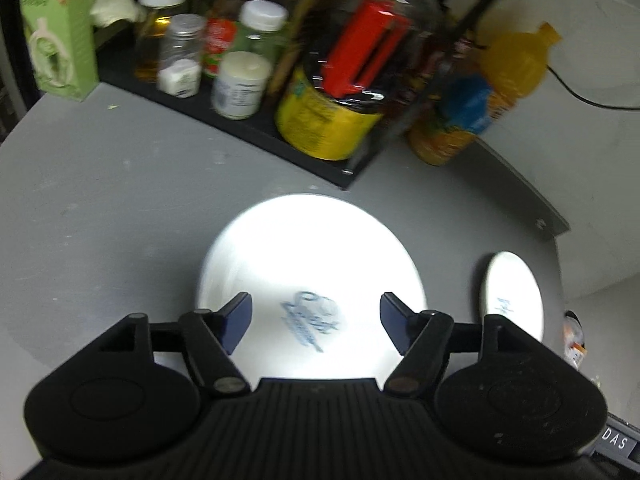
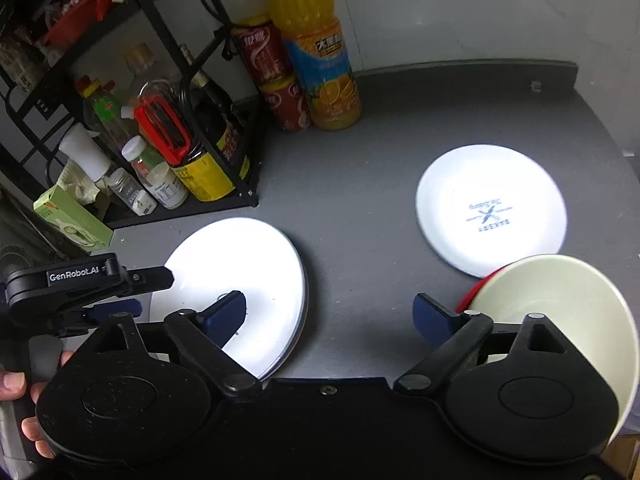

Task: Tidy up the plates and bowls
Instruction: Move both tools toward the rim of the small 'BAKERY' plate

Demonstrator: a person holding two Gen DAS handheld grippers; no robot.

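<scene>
The large white plate (image 1: 310, 284) lay flat on the grey desk (image 1: 100, 208), face up, with a blue printed mark near its centre. In the right wrist view the same plate (image 2: 240, 280) sat at about nine o'clock, and its edge appeared doubled, so it may have been resting on a second plate; this could not be confirmed. A smaller white plate (image 2: 490, 210), also printed, lay well apart at two o'clock. A cream bowl (image 2: 560, 312) with a red outside stood at four o'clock, its rim overlapping that plate's near edge in the picture; whether they touched was unclear.

All three pieces appeared smooth, glossy and round, glaring under the lamp. Judged from the layout, the plates lay separately and awaited stacking, with the bowl still to be grouped.

The left claw (image 1: 316, 316) hung above the large plate with its blue pads spread and nothing between them. The right claw (image 2: 330, 316) was likewise spread wide over bare desk between plate and bowl, gripping nothing. A person's hand (image 2: 24, 404) held the left tool at eight o'clock.

Beyond, at ten o'clock, a black wire rack (image 2: 224, 128) held jars and bottles. An orange juice bottle (image 2: 316, 56) and stacked red cans (image 2: 272, 76) stood at twelve o'clock against the wall, clear of the working area.
</scene>
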